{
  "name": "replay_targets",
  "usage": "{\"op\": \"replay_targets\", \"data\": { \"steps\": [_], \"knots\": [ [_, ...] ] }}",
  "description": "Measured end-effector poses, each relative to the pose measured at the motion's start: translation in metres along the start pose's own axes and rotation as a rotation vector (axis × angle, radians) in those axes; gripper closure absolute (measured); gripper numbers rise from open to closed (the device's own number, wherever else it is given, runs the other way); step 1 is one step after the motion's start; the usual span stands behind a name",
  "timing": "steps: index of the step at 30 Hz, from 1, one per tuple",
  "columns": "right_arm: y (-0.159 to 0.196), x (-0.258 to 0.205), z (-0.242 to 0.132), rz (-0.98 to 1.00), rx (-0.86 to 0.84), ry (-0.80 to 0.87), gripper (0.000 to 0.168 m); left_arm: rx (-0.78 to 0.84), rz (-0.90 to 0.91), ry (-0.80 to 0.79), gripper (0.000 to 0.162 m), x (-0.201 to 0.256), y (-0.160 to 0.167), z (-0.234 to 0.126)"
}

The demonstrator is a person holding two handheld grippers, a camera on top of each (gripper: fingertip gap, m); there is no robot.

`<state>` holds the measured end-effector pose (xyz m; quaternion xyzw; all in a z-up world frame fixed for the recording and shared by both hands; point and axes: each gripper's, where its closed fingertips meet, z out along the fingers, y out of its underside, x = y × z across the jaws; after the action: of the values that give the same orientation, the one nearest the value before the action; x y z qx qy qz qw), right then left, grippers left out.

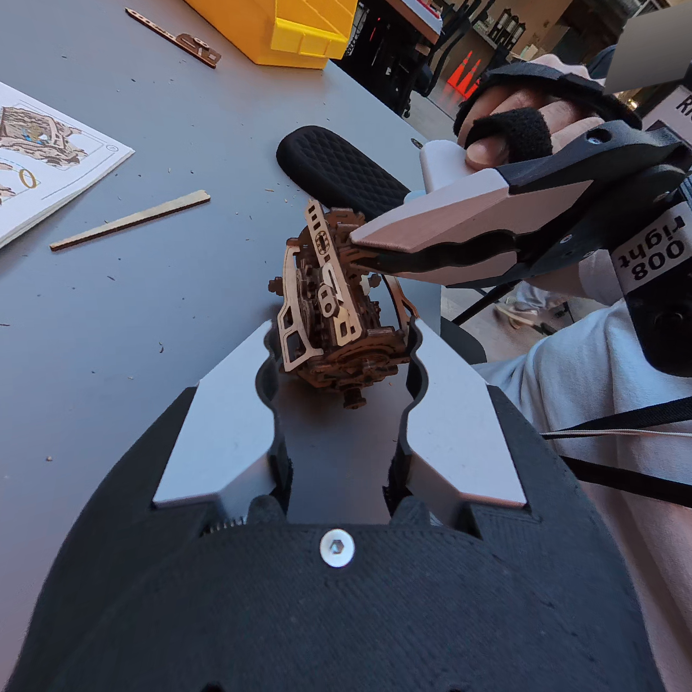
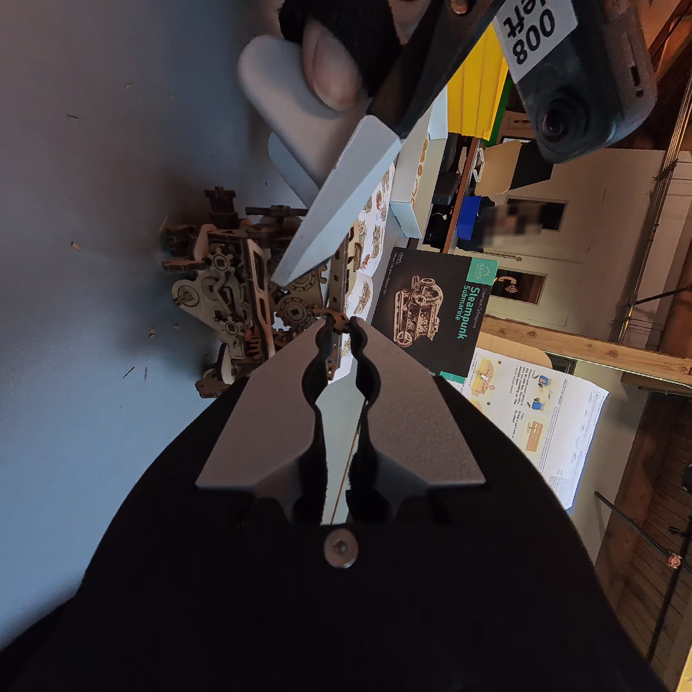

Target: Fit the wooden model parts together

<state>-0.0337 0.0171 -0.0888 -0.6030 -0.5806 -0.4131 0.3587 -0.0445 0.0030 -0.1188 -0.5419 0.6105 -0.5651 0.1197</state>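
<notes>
A brown wooden gear model (image 1: 329,299) stands on the grey table (image 1: 149,337). My left gripper (image 1: 342,327) is closed on its lower end, one fingertip on each side. My right gripper (image 1: 355,254) comes in from the right and pinches a small wooden part (image 2: 339,320) against the upper side of the model (image 2: 232,292). In the right wrist view my right gripper (image 2: 340,322) has its tips nearly together on that part. One of the left gripper's fingers (image 2: 337,209) crosses over the model from above.
A yellow bin (image 1: 292,30) and a flat wooden strip part (image 1: 176,37) lie at the far edge. An instruction booklet (image 1: 45,161) and a loose wooden stick (image 1: 131,221) lie to the left. A black quilted pad (image 1: 337,172) lies behind the model. The kit box (image 2: 430,310) and a paper sheet (image 2: 535,423) lie beyond. Only a small space, under 4 cm, lies between the two pairs of fingers. The loose wooden stick (image 1: 131,221) is about 11 cm from my left fingertips.
</notes>
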Motion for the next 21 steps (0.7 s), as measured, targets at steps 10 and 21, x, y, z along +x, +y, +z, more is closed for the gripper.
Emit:
{"op": "replay_targets", "data": {
  "steps": [10, 21],
  "knots": [
    [-0.0007, -0.0002, 0.0002, -0.015, 0.003, 0.013, 0.161, 0.001, 0.02, 0.028, 0.096, -0.0012, -0.0049, 0.0031],
    [-0.0021, 0.0001, 0.0023, -0.009, -0.001, 0.023, 0.16, -0.018, 0.033, 0.027, 0.095, -0.0018, -0.0026, 0.0037]
  ]
}}
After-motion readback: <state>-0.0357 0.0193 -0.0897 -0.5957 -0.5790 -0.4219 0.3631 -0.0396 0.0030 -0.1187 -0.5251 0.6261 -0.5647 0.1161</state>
